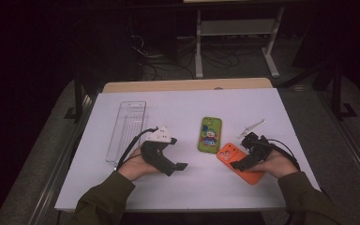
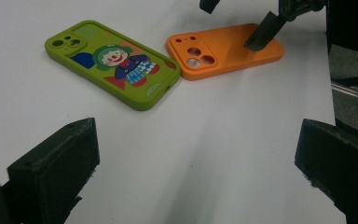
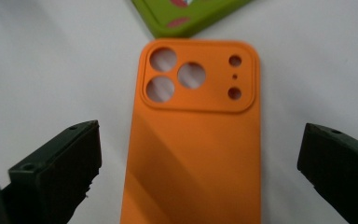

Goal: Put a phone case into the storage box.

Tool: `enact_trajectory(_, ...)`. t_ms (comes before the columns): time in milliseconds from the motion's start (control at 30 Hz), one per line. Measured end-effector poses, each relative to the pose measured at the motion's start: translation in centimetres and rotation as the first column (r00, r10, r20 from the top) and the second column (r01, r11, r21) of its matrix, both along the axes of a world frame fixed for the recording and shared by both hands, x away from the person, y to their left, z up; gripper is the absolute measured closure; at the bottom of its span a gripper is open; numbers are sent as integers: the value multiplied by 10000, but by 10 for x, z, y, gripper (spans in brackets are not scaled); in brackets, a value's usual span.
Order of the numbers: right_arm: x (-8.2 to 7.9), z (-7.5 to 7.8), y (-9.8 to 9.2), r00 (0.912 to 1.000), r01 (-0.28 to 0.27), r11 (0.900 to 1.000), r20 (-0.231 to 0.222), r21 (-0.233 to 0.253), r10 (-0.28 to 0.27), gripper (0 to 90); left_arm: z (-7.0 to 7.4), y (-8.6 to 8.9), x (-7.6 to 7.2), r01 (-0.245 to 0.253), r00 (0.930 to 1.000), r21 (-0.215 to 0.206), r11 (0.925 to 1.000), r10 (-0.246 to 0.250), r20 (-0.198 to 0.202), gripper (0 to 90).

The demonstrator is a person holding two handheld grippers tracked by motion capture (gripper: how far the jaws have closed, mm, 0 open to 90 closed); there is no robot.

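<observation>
Right tool spread wide astride orange phone case, flat on tabletop; left tool likewise agape, empty. Probably light, soft, flexible; best pinched across long edges

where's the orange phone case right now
The orange phone case lies flat on the white table, right of centre in the high view, beside the green clown case, with the right tool open over it.

High view – above person's side, looking forward and down on whole table. Right gripper view – close, above orange case. Left gripper view – low, farther off; both share orange case and green case.
</observation>
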State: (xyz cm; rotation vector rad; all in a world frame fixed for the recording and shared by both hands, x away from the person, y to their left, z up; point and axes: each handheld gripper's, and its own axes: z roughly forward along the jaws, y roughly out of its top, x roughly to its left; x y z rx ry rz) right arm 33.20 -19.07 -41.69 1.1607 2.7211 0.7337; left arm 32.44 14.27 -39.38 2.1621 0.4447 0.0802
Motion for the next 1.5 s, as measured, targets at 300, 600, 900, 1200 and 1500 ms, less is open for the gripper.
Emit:
enact_trajectory(300, -6, -10, 2, 9996, -219, 9975, -203, -669, 206, 0, 0, 0, 1, 12, 10000, -158, 9999, -14, -65, 0)
enact_trajectory(600, -8, -16, 3, 9984, -312, 9929, -499, -1146, 256, 23, -1, 0, 1, 29, 10000, -83, 10000, -29, -2, 0)
enact_trajectory(900, -10, -18, 4, 9982, -327, 9876, -556, -1535, 245, 59, -1, 0, 1, 4, 10000, -92, 10000, -4, -6, 0)
enact_trajectory(1200, -10, -15, 2, 9982, -189, 9881, -585, -1526, 101, 147, -2, -1, 1, 9, 10000, 9, 10000, -9, -25, 0)
enact_trajectory(1500, -10, -14, 0, 9981, -276, 9892, -582, -1437, 194, 151, -2, -1, 1, 41, 10000, 92, 9999, -41, 7, 0)
